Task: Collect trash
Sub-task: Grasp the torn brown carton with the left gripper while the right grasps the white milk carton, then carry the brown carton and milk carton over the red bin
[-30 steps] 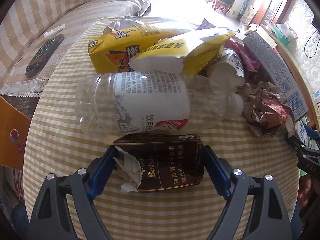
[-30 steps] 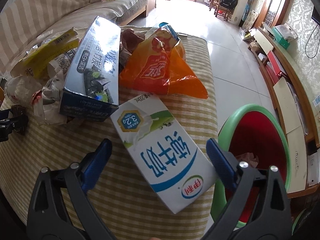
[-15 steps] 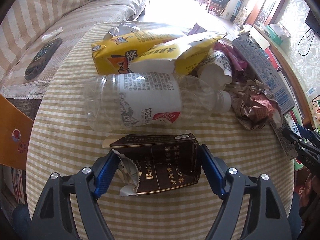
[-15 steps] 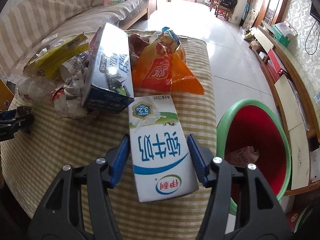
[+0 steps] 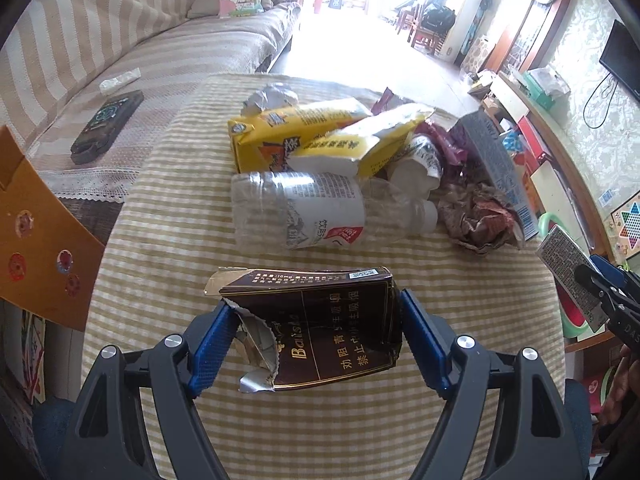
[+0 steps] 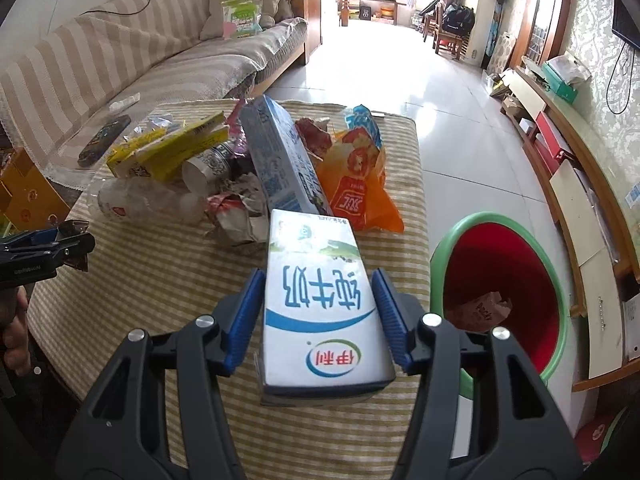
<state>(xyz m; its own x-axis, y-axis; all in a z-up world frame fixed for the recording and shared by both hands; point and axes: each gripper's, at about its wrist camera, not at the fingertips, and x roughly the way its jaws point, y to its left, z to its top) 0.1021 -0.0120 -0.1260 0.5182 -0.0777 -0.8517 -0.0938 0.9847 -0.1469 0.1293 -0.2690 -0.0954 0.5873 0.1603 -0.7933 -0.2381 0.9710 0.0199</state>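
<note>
From my left wrist camera, my left gripper (image 5: 316, 338) is clamped on a torn brown cigarette pack (image 5: 320, 328); both blue pads press its sides, and its ripped foil end hides part of the gold lettering, of which I read only "Baisha" plus Chinese characters. A second ago the pack lay on the striped tablecloth (image 5: 168, 220) against the clear plastic bottle (image 5: 312, 210); now it is raised and well apart from it. The bottle's label is too curved to read. Behind it lie two yellow cartons (image 5: 304, 136), a paper cup (image 5: 416, 164) and crumpled paper (image 5: 480, 220), overlapping so that their edges are hard to separate. At the right edge my right gripper (image 5: 600, 284) is cut off by the frame.

From my right wrist camera, my right gripper (image 6: 320, 320) is closed on a white and blue milk carton (image 6: 320, 312), held lifted above the cloth; a second ago the jaws stood wide around it as it lay flat. Its print is upside down to me: Chinese characters and a round green logo. The red bin with a green rim (image 6: 508, 272) stands just beside the table, its lower part hidden by my gripper's frame. An orange snack bag (image 6: 360, 184) and a long blue and white box (image 6: 280, 160) lie beyond.
</note>
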